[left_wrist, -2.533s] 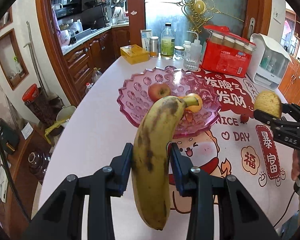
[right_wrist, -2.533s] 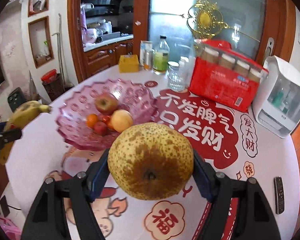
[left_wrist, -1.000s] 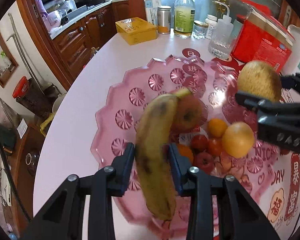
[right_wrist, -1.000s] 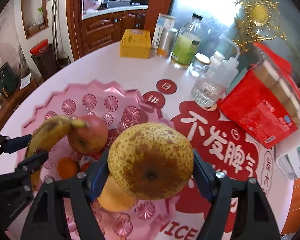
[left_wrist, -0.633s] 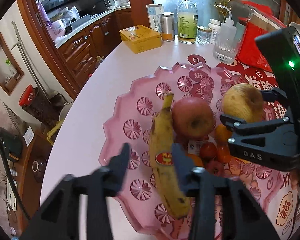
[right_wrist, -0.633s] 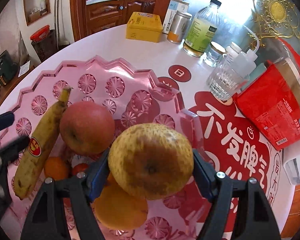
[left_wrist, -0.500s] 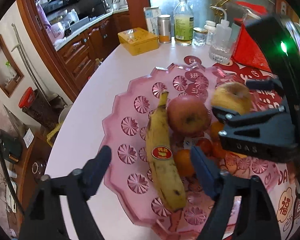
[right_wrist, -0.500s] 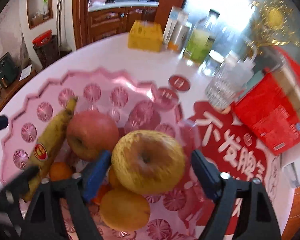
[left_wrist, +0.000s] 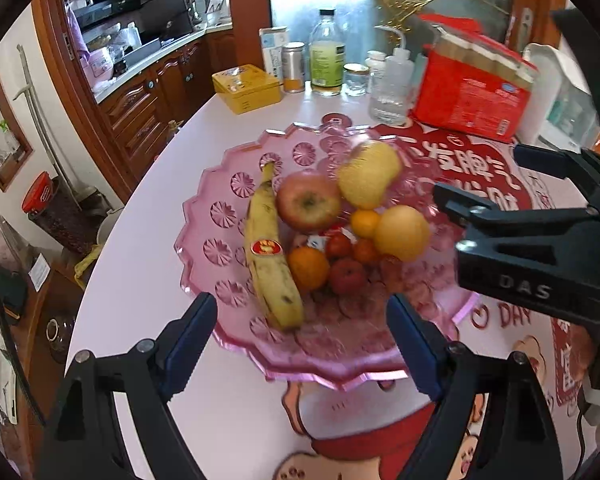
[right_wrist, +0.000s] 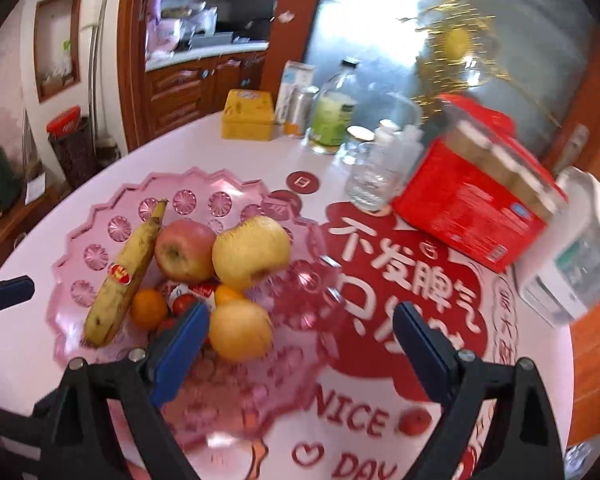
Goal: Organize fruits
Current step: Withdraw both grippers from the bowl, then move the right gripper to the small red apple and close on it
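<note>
Currently in pink fruit bowl [left_wrist: 204, 236]: banana [left_wrist: 270, 258] at left, red apple [left_wrist: 308, 202] beside it, pear [left_wrist: 369, 178] to the apple's right, small oranges nearer. Left gripper [left_wrist: 302, 342] and right gripper [right_wrist: 300, 340]: both spread wide, empty, near side of bowl. Bowl stands on white table [left_wrist: 148, 200].

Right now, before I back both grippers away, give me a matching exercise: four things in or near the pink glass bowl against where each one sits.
Things:
1. spotted yellow banana
2. red apple
3. yellow square tin
4. red carton of jars

Places:
A. on the table beyond the pink glass bowl, far left
B. in the bowl, between banana and speckled yellow pear
C. on the table beyond the bowl, far right
D. along the bowl's left side

Pairs: 1-D, 2-B, 3-A, 4-C
</note>
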Tool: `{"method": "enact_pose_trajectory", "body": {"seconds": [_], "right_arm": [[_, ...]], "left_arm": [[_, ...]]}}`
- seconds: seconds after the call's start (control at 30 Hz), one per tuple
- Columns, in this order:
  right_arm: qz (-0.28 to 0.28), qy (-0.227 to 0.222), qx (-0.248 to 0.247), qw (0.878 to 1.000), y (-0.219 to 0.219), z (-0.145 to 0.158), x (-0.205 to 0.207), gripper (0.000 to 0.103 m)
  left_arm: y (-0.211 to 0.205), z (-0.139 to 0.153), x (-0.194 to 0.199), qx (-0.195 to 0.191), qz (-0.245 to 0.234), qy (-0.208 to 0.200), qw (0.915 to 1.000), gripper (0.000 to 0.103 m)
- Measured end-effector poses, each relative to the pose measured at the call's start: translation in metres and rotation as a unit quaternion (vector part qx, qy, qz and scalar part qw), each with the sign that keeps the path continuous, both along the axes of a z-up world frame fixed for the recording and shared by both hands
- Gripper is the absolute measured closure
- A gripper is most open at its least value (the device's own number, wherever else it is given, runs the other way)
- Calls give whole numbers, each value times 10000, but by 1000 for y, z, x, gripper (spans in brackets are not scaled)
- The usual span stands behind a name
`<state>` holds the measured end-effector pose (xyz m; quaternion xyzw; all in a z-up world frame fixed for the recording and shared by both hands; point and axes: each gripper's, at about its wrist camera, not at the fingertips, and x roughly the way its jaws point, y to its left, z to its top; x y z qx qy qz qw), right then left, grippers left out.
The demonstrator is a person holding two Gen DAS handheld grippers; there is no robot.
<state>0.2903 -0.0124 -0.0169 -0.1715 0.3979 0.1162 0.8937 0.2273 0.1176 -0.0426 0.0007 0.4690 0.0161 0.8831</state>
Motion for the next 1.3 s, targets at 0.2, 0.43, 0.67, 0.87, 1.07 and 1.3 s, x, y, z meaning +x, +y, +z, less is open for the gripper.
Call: {"method": "enact_pose_trajectory", "body": {"seconds": [0.2, 0.43, 0.67, 0.87, 1.07, 1.3], "right_arm": [[-347, 15, 551, 9979, -35, 18, -49, 10], [-556, 84, 901, 9943, -75, 14, -112, 10], [-951, -10, 705, 9930, -125, -9, -161, 13], [-1355, 59, 783, 9877, -168, -20, -170, 18], [-1585, -59, 770, 9843, -193, -16, -158, 18], [-1546, -125, 686, 9855, -196, -12, -113, 19]], "left_arm": [[-7, 17, -40, -64, -67, -183, 9998, 17], [-20, 21, -80, -237, -130, -314, 9991, 16], [-45, 12, -104, -290, -323, -439, 9981, 16], [-80, 3, -98, -419, -591, -427, 9965, 16], [-112, 1, -82, -385, -832, -451, 9948, 16], [-131, 17, -51, -224, -817, -749, 9936, 16]]}}
